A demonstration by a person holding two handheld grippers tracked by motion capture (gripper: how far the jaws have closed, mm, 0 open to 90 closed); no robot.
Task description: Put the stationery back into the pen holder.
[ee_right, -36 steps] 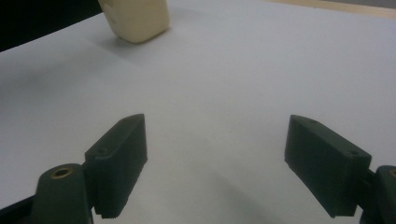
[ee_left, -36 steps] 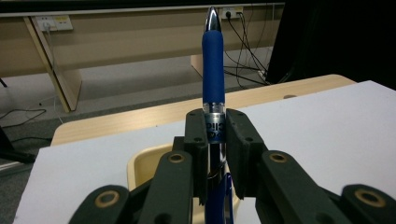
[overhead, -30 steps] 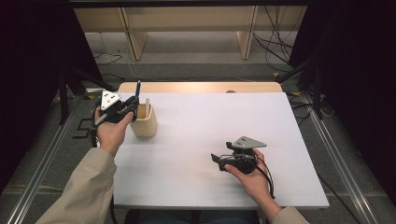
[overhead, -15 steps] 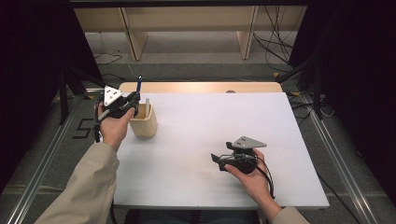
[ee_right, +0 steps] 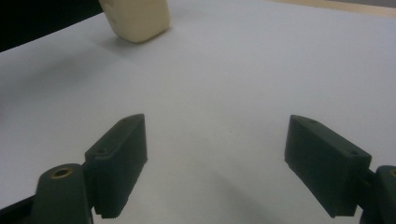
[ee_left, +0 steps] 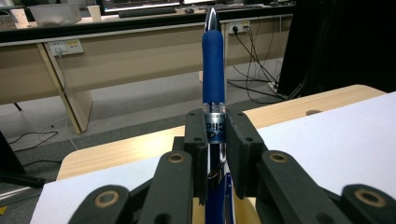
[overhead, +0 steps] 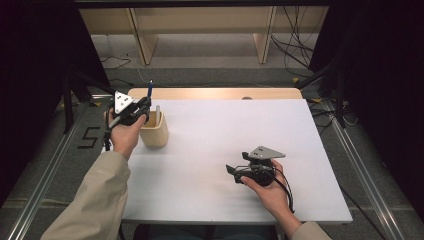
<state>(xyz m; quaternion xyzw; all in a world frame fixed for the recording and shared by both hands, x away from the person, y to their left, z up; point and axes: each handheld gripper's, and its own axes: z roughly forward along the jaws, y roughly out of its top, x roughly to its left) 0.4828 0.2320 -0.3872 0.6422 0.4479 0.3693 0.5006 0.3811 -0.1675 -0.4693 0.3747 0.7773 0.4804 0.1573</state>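
Pen [ee_left: 213,70] higher above cup [overhead: 154,131] than before

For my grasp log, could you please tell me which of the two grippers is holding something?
The left gripper: it is closed on an upright blue pen above the beige cup. The right gripper is open over the white table.

The table [overhead: 210,95] has a pale wooden top, mostly covered by a white sheet [overhead: 225,165]. Behind it stands a light wooden bench [overhead: 200,20] on a grey floor [overhead: 200,50], with black cables [overhead: 295,45] lying near. Dark curtains [overhead: 380,75] close both sides
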